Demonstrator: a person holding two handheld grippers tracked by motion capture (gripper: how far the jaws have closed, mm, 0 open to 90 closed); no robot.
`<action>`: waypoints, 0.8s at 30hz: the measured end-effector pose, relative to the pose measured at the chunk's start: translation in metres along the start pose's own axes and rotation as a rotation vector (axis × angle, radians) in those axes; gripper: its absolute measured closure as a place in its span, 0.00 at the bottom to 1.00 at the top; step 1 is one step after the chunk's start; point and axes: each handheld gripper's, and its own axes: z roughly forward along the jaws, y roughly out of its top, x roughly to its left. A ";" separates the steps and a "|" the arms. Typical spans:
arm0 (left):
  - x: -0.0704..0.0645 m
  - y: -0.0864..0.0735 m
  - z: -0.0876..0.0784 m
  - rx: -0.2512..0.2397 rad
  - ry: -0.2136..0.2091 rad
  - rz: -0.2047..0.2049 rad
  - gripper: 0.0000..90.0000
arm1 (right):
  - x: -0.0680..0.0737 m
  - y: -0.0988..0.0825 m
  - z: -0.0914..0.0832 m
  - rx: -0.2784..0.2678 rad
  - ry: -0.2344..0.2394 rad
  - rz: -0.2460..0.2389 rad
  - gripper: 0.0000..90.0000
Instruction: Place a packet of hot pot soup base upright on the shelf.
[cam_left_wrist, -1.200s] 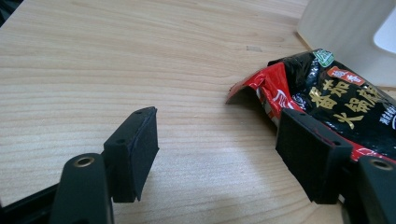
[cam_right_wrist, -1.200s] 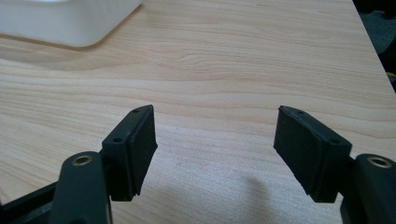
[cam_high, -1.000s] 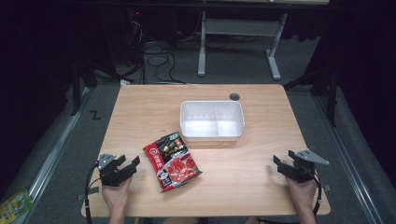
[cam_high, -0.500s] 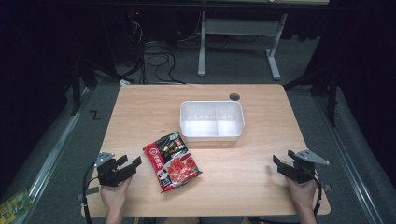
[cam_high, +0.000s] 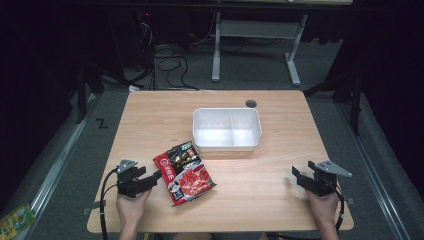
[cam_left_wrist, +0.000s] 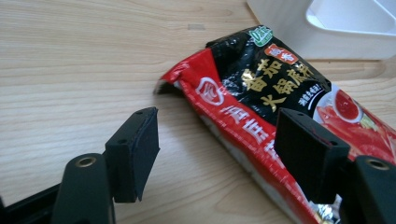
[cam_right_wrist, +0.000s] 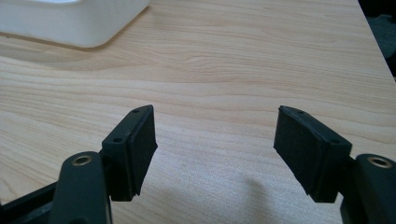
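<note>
My left tongs (cam_high: 156, 176) have slid in since a moment ago, jaws wide, now straddling the near edge of the red sauce packet (cam_high: 184, 171) lying on the bench (cam_high: 260, 200) before the white tray (cam_high: 227, 127); contact unclear. Right tongs (cam_high: 296, 176) idle, agape, unmoved

The high view is dim at its edges: the floor around the table (cam_high: 280, 150) falls into near black, while the wooden top is evenly lit from above. It is soft and grainy. Both gripper views are bright; the near jaws blur slightly. Glare glints on the packet (cam_left_wrist: 280, 93), lower right.
</note>
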 end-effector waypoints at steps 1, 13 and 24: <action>-0.001 0.002 0.003 0.010 -0.002 -0.004 0.34 | 0.000 0.000 0.000 0.003 0.000 0.000 0.34; -0.003 0.022 0.036 0.114 0.011 -0.049 0.30 | -0.001 0.000 0.000 0.005 -0.003 0.006 0.33; 0.003 0.025 0.056 0.158 0.075 -0.069 0.32 | 0.000 0.000 0.000 0.003 0.001 -0.001 0.34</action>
